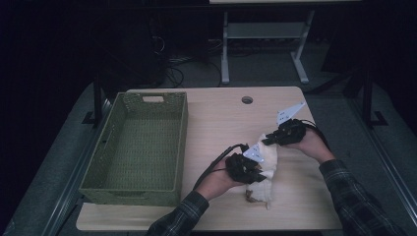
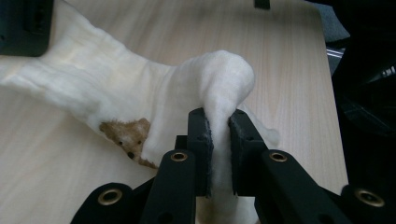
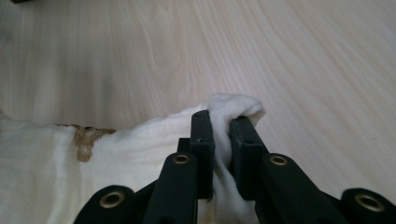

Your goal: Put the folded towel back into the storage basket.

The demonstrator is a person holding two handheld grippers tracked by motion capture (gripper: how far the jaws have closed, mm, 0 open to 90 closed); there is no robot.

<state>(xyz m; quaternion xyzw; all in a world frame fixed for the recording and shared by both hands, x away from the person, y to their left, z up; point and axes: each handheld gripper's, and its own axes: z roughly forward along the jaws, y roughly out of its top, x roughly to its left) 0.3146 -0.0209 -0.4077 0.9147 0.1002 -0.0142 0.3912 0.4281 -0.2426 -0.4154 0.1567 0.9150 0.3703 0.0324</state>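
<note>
Wooden bench (image 1: 216, 113) with a white cloth (image 1: 268, 167) right of the green basket (image 1: 137, 147), pinched by left tool (image 2: 219, 126) and right tool (image 3: 222, 126); shallow grips risk slipping if stretched.

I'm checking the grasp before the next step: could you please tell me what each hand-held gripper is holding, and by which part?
Both hold the white fleece cloth: left hand-held gripper pinches a raised fold, right hand-held gripper a bunched edge.

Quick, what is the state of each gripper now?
Left gripper: closed on the white cloth.
Right gripper: closed on another edge of the cloth.
</note>
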